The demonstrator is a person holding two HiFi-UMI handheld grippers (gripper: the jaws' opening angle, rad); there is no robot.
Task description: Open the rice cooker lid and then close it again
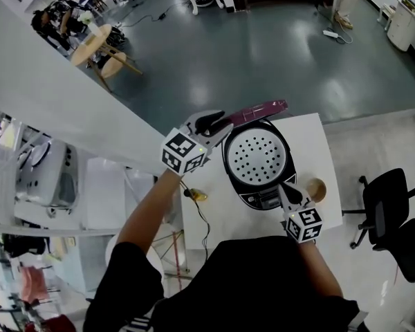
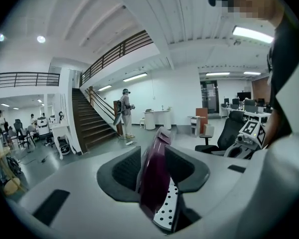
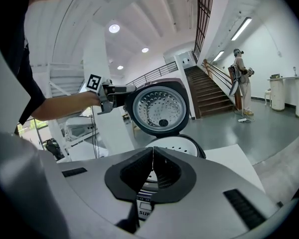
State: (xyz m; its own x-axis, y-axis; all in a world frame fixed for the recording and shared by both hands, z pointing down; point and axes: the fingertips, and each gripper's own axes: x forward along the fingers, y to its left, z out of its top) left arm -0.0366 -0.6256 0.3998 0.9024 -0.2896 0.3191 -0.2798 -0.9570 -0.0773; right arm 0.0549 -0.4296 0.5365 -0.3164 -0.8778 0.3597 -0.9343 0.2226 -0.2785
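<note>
I see the rice cooker [image 1: 257, 185] sitting on the white worktop [image 1: 311, 140], and it is open. Its purple lid [image 1: 257, 110] stands up at the back of the rice cooker. Inside the rice cooker there is a round white plate with many little holes [image 1: 254, 156]. My left hand-held gripper [image 1: 220, 125] comes in from the left side of the rice cooker, up by the lid. In the left gripper view the lid [image 2: 153, 183] stands on its edge between the two black pads and fills the gap, so this hand-held gripper [image 2: 153, 156] is grasping the lid. The right gripper view looks at the underside of the lid [image 3: 158, 108], which is silver with small bumps and has a dark rim. My right hand-held gripper [image 1: 283, 191] is at the front of the rice cooker, on the side close to me. Its two pads are clenched tight together with nothing between them [image 3: 152, 156]. Its tip is right by the front panel of the rice cooker, but I cannot tell if it touches. A small brown cup [image 1: 316, 189] stands just to the right of the rice cooker, near the front.
</note>
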